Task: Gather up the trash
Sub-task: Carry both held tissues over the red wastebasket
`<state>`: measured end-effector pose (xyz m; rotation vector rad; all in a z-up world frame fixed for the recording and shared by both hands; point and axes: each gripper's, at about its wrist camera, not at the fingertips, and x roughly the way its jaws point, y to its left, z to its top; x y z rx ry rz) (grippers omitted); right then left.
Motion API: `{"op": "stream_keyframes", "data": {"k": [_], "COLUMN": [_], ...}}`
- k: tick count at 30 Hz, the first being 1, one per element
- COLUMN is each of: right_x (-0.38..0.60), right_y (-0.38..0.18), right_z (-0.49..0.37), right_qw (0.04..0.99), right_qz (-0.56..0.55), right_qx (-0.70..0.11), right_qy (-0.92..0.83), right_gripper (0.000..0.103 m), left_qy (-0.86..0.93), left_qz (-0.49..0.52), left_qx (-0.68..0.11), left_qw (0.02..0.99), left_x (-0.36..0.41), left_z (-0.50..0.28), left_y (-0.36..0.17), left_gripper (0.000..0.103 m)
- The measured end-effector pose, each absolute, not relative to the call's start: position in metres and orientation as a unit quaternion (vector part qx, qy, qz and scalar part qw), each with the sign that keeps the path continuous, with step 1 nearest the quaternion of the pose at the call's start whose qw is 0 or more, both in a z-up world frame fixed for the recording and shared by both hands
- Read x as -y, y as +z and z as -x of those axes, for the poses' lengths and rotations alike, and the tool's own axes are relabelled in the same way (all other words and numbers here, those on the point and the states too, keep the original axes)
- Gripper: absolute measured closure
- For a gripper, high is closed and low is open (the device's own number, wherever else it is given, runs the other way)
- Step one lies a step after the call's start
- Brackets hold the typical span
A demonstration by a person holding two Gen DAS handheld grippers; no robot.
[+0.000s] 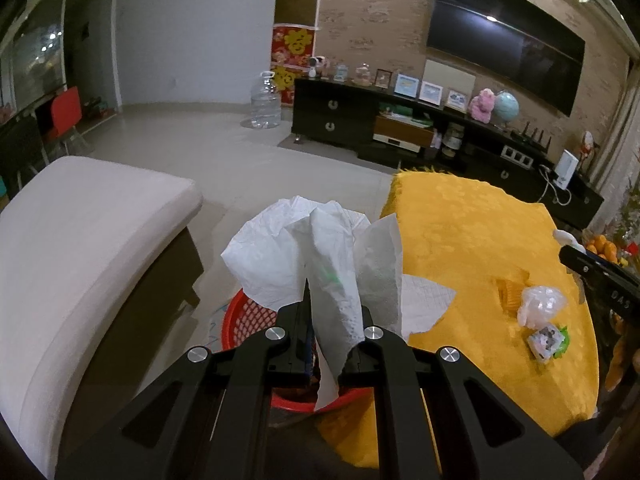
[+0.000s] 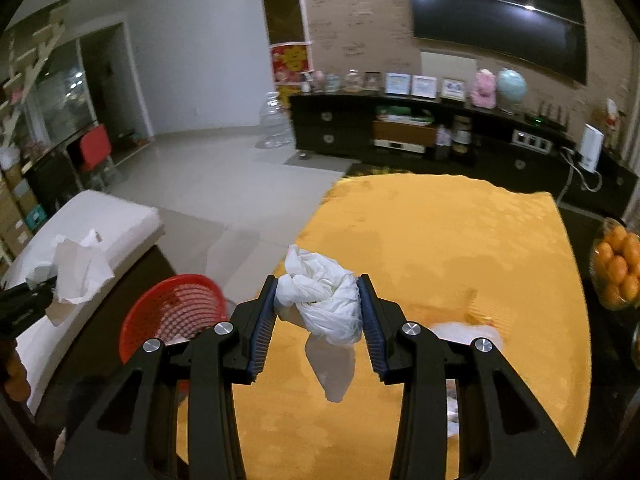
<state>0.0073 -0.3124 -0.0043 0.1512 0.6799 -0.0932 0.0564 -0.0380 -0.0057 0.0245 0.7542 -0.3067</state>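
Observation:
My left gripper (image 1: 334, 320) is shut on a white paper tissue (image 1: 304, 248) and holds it above the red mesh basket (image 1: 244, 320), which stands beside the yellow-clothed table (image 1: 472, 232). My right gripper (image 2: 318, 300) is shut on a crumpled white plastic bag (image 2: 324, 296) above the table's left part (image 2: 440, 240). The basket (image 2: 172, 312) lies to its lower left, and the left gripper with its tissue (image 2: 80, 268) shows at the far left. On the table lie a clear crumpled wrapper (image 1: 540, 304), a small printed packet (image 1: 548, 340) and an orange scrap (image 1: 510, 288).
A white cushioned bench (image 1: 80, 232) stands left of the basket. A bowl of oranges (image 2: 616, 272) sits at the table's right edge. A dark TV cabinet (image 1: 400, 124) runs along the far wall, with a large water bottle (image 1: 264, 100) on the tiled floor.

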Motion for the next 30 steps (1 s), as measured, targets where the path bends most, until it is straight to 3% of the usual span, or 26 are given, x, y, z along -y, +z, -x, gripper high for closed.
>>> {"op": "stream_keyframes", "data": {"k": [18,30], "right_x": [0.226,0.186], "right_y": [-0.003,-0.036], "right_z": [-0.061,-0.092], "right_qw": [0.934,0.915], "right_qz": [-0.042,-0.036], "right_qx": [-0.351,-0.392], "right_qy": [0.051,0.087], "right_gripper": [0.064,0.064], "left_qy": [-0.128,-0.116], "left_qz": [0.009,0.009], "left_qx": [-0.397,-0.435], "left_qw": [0.909,0.893], "left_x": [0.012,0.008], "left_z": [-0.071,-0.09], "left_y": [-0.031,-0.064], "left_gripper": [0.096,0.096]}}
